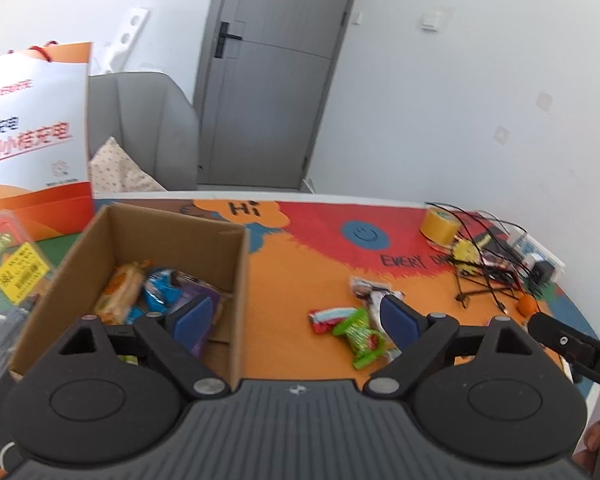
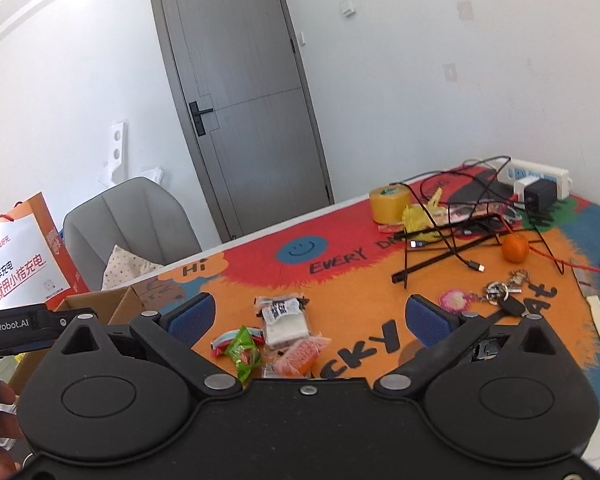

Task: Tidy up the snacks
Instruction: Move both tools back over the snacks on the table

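While fingers (image 2: pixel 191 316) gape, four loose snacks (image 2: pixel 285 317).

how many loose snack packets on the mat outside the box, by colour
green packet: 1
white packet: 1
orange packet: 1
red-striped packet: 1
total: 4

My left gripper (image 1: pixel 296 318) and right gripper (image 2: pixel 316 318) are matte black, with blue ribbed pads (image 2: pixel 192 318), silver pivot screws and white "GenRobot.AI" lettering.
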